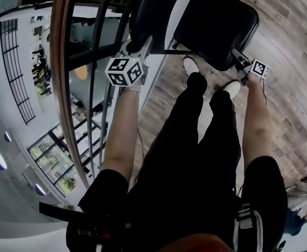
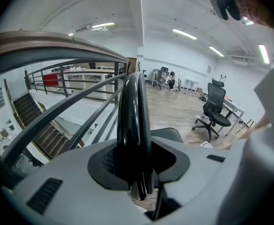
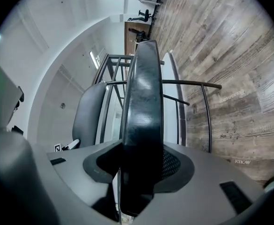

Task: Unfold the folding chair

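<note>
Over wood-grain planks (image 1: 292,88), left tongs (image 1: 140,47) and right tongs (image 1: 238,58) clamp the padded folding chair (image 1: 216,20).

Right tool (image 3: 137,172) tight on the folding chair (image 3: 144,102) seat's black edge, wood floor (image 3: 230,55) beyond.

The folding chair (image 1: 195,20) was black, with a padded seat (image 1: 219,25) with rounded corners and a thinner padded backrest (image 1: 150,9) on a dark metal frame. It stood partly opened, seat and backrest spread apart with a gap between them. The backrest was just beside the railing (image 1: 64,62); the seat lay on the side away from the railing, its broad face showing from above.
</note>
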Demonstrator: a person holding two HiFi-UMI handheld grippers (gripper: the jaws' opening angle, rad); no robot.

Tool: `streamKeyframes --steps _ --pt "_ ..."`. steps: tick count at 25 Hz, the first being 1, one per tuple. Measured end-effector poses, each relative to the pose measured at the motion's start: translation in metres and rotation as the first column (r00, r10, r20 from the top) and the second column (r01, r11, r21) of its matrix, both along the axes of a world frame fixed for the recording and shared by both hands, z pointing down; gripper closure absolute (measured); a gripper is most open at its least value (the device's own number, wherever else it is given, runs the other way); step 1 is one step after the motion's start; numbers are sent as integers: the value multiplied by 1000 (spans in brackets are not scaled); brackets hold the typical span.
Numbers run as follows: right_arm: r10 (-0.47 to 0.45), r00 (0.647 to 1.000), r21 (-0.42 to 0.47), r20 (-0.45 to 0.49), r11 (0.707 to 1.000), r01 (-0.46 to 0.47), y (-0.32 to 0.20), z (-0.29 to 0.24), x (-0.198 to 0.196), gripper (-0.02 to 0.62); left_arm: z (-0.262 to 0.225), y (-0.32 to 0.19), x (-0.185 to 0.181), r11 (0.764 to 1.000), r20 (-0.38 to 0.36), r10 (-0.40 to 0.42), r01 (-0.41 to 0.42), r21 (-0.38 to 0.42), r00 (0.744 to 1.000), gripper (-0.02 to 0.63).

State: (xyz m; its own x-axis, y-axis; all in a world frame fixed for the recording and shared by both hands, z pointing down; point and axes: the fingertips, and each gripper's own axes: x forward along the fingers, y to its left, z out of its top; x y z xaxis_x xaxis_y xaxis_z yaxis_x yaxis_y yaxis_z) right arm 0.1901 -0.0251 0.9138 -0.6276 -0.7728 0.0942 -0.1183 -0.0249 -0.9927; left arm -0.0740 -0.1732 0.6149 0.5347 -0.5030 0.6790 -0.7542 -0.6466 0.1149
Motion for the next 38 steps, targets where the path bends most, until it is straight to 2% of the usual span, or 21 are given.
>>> streamKeyframes --steps 4,9,18,25,27,30,31,35,38 --pt "0 1000 -13 -4 1000 0 3 14 5 410 6 -8 -8 1000 -11 -7 7 -17 1000 489" --pt "-11 999 -9 36 1000 12 4 24 9 410 16 -18 -15 999 -24 -25 25 -28 999 485" --pt "1 1000 -58 22 998 1 15 66 27 396 41 -35 -26 998 -63 -35 31 -62 997 476" --pt "10 999 -59 -45 998 -13 15 93 32 353 63 -39 -35 995 -80 -59 52 -87 995 472" --pt "14 997 -110 -82 994 -22 18 99 36 337 68 -39 -35 994 -76 -69 61 -95 995 471" --pt "-35 970 -218 -240 976 -18 28 117 43 296 76 -41 -40 991 -67 -82 74 -109 994 462" --pt "-51 965 -245 -258 969 -15 29 121 42 287 78 -41 -41 991 -67 -85 77 -108 994 459" --pt "-62 963 -246 -261 969 -4 31 124 40 282 79 -39 -41 995 -64 -63 57 -85 996 454" --pt "-24 977 -224 -211 974 -25 34 124 45 259 78 -41 -37 998 -59 -35 31 -62 998 446"
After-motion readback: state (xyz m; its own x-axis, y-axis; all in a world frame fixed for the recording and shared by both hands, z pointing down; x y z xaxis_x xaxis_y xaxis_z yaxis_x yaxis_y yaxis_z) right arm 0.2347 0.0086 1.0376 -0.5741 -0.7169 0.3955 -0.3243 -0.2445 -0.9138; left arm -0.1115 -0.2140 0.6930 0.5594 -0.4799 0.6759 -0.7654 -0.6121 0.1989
